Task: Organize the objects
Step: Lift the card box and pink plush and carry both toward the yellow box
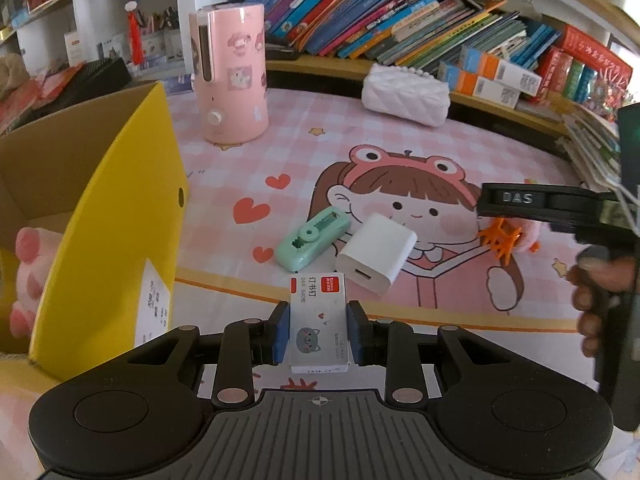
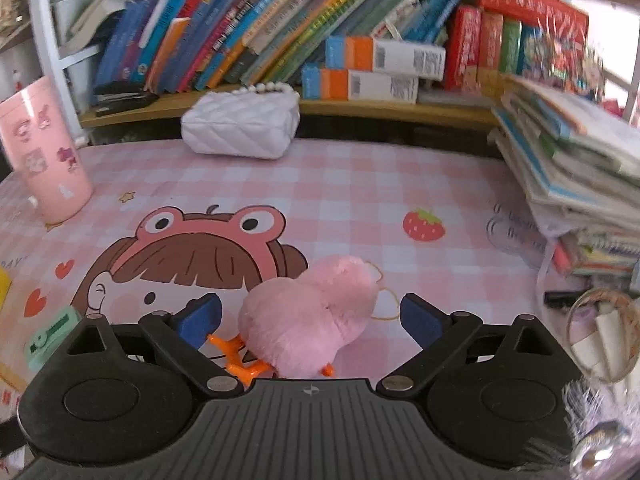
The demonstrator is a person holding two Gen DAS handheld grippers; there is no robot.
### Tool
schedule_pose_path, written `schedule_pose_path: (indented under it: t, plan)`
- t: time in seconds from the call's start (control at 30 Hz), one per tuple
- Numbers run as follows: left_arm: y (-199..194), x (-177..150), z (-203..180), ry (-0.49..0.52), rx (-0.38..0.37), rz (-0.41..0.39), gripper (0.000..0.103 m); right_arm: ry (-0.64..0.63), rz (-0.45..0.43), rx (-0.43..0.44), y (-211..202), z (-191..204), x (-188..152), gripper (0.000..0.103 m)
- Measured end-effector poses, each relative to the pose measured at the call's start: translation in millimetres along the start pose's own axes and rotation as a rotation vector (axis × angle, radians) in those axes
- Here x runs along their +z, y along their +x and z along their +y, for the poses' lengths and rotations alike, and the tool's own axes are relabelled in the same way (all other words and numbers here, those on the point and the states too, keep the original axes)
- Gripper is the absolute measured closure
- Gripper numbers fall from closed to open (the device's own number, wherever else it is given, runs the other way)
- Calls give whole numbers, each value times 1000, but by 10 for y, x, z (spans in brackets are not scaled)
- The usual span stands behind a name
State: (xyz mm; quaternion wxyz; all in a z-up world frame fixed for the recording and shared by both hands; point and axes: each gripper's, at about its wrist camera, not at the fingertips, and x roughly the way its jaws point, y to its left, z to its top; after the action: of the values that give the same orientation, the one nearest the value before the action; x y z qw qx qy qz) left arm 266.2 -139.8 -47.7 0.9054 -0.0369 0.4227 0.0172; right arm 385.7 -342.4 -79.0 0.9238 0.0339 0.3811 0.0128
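Presently we held the staple box [image 1: 319,322] clenched between the blue pads of our left gripper [image 1: 319,330], near the yellow cardboard box [image 1: 116,216] at left. Beyond it lay a mint stapler [image 1: 312,243] touching a white charger [image 1: 376,259]. Our right gripper [image 2: 310,316] stood spread wide around the pink plush chick [image 2: 310,316], its pads apart from it.

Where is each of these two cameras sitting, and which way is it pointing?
Left wrist: on the left gripper, looking forward over a staple box toward the yellow box; the person's right hand shows.
Right wrist: on the open right gripper, looking at a pink plush chick.
Shared: white quilted bag, green stapler.
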Motion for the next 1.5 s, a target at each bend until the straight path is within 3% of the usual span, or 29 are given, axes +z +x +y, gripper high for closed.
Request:
schedule_pose_path:
  t: [0.1,0.2,0.23,0.47,0.8,1.2,1.5]
  plan:
    - [-55,-21,1,3,-2,-7,75,28,25,8,50,-40,9,13]
    - [-97,-48,17,-2,0,-7,75,34,43,18,68,-69,-3,30]
    - [-110,-57,21,-3,1,-9,75,36,52,12,77,-84,-9,41]
    - [-237,-121,42,-1,-22,-30,75,52,34,18,-152,-140,-79,42]
    - [-454,-258,150,-6,-87,-58,75,24,25,43,-980,23,-420,42]
    - [-869,-541,488,18,-164,-108,75,-33,66,55,-1667,566,-1054,42]
    - [-1206,-909,1012,-30,-136,-105,75,-90,67,79,-2024,1097,-1400,42]
